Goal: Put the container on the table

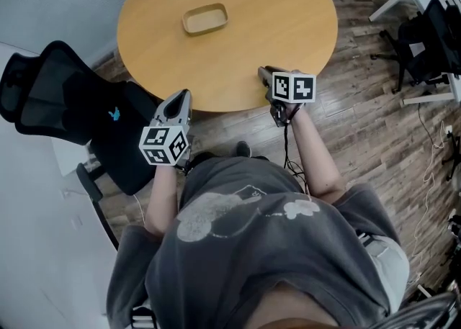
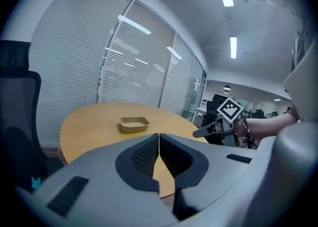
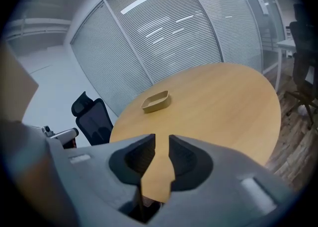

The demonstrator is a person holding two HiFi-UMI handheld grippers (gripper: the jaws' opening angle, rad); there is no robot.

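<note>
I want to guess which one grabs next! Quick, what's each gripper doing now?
Left gripper: closed, holding nothing.
Right gripper: slightly open, holding nothing.

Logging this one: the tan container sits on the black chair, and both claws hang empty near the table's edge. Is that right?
Not quite: the container sits on the round table, not the black chair, as the head view shows. The left claw and right claw are indeed empty near the table's edge.
</note>
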